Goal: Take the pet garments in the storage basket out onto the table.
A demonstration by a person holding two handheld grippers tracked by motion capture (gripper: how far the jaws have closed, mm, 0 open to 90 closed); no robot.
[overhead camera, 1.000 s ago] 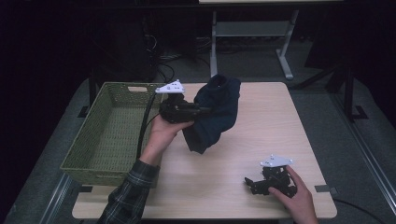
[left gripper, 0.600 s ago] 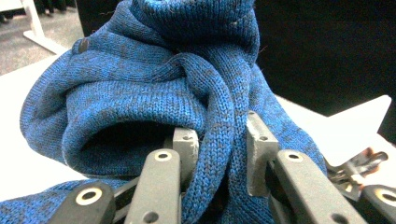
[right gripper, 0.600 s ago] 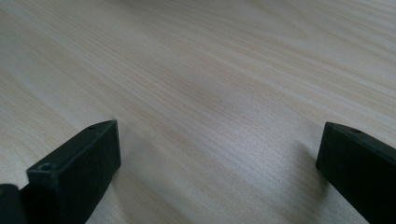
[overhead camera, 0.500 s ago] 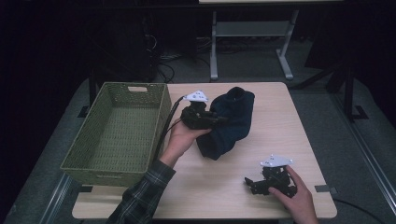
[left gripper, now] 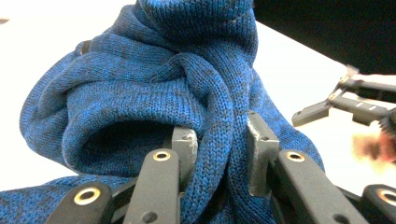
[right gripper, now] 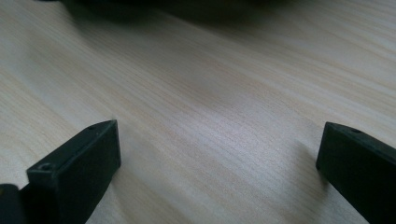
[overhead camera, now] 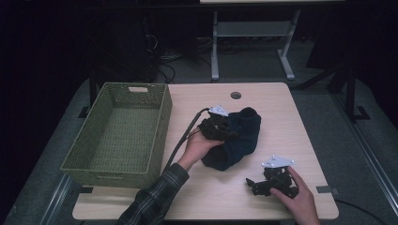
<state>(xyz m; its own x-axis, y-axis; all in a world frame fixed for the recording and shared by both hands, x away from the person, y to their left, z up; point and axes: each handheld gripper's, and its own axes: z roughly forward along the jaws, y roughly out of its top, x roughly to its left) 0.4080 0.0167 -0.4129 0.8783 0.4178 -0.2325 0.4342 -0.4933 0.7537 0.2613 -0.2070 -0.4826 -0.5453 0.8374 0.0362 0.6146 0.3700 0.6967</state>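
Sweater: pinched by left gripper; right gripper spread, idle on table. Best lowered slowly, bunch kept together.

No readable text, no labels, no brand marks, no numbers, no signs on anything on the counter

The blue garment is a ribbed knit — soft, matt, slightly fuzzy. The table has a pale wood-grain top with a smooth, faintly satin finish. The basket is olive wicker weave — coarse, matt. The left gripper has matt dark plastic-looking jaws.
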